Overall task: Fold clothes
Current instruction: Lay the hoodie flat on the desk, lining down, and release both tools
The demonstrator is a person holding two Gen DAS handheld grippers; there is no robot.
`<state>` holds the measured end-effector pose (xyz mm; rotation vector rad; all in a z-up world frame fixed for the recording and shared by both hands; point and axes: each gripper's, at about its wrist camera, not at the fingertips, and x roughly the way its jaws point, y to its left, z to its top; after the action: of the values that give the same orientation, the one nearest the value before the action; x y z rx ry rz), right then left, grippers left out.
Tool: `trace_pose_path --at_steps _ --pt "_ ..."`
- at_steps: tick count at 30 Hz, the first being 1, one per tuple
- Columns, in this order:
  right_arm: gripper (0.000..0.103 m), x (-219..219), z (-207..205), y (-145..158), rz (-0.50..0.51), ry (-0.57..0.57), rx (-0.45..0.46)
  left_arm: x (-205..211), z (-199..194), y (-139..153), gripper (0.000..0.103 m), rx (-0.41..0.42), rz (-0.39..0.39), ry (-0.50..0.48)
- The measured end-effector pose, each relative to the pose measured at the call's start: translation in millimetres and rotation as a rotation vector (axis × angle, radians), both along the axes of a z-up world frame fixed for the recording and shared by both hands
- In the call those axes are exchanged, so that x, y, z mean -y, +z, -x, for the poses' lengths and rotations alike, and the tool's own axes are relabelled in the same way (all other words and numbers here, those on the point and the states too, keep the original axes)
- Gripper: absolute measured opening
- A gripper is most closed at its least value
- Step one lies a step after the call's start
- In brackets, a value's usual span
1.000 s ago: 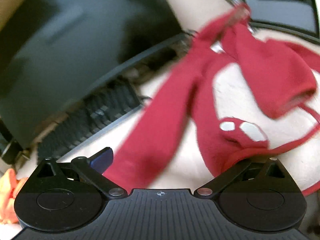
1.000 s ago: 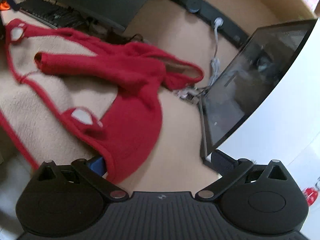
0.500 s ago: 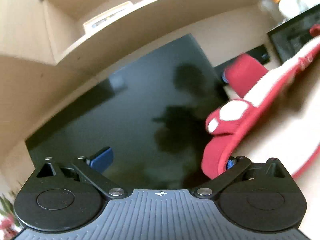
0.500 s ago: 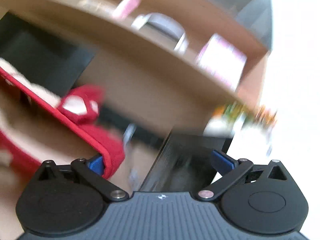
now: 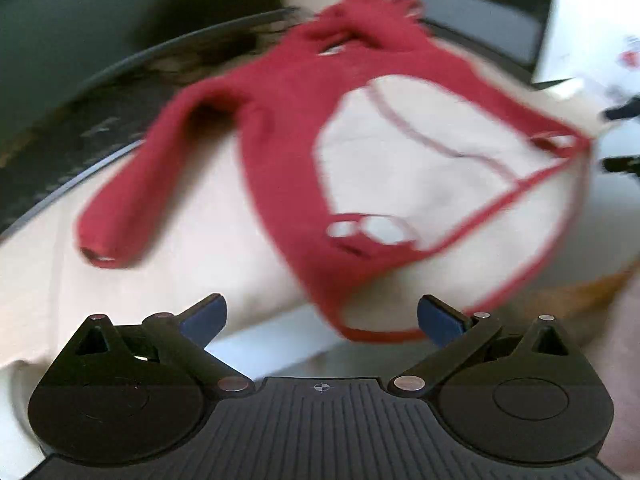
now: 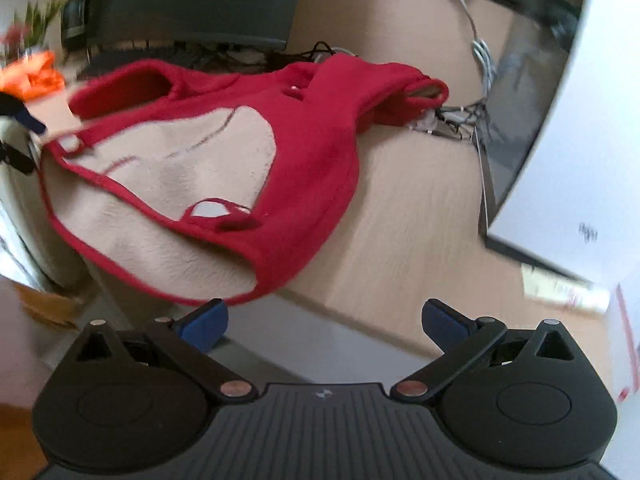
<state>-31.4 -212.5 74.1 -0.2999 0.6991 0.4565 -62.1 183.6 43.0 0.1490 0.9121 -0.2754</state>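
Left wrist view, my catalogue from 9 o'clock across to 3 o'clock:

1. Keyboard [image 5: 60, 148], dark, blurred, at 10 o'clock on the desk's far edge.
2. Monitor [image 5: 120, 12], dark, at 11 o'clock behind the keyboard.
3. Left gripper [image 5: 322, 320], at 6 o'clock. I read both blue pads spread wide with nothing between them; the red hem hangs just in front of the right pad, and I cannot tell whether it touches.
4. Red garment [image 5: 288, 120], centre frame, lying opened out on the desk with its cream lining [image 5: 432, 168] facing up. 1 sleeve runs out toward 8 o'clock, cuff at the end. The hem droops over the near desk edge.

Right wrist view, same order:

5. Orange cloth [image 6: 34, 76], at 10 o'clock, blurred.
6. Red garment [image 6: 320, 152], filling the frame from 9 to 1 o'clock, lining [image 6: 176, 184] uppermost, lower edge overhanging the desk [image 6: 420, 216].
7. Right gripper [image 6: 324, 322], at 6 o'clock. Pads stand wide apart, holding nothing; the garment's hem sits just above the left pad.
8. Cables [image 6: 460, 116], tangled at 1 o'clock beside the garment's far sleeve.
9. Second screen [image 6: 508, 120], at 2 o'clock, edge-on.
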Motion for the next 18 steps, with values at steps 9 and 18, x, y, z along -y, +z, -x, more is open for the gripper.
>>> trace_pose_path --at_steps 9,18 --pt "0.103 -7 -72 35 -0.48 -0.046 0.049 27 -74 32 0.103 0.298 0.281 0.038" --pt "0.103 -108 -179 -32 -0.613 -0.047 -0.254 61 -176 -47 0.103 0.21 0.167 0.231"
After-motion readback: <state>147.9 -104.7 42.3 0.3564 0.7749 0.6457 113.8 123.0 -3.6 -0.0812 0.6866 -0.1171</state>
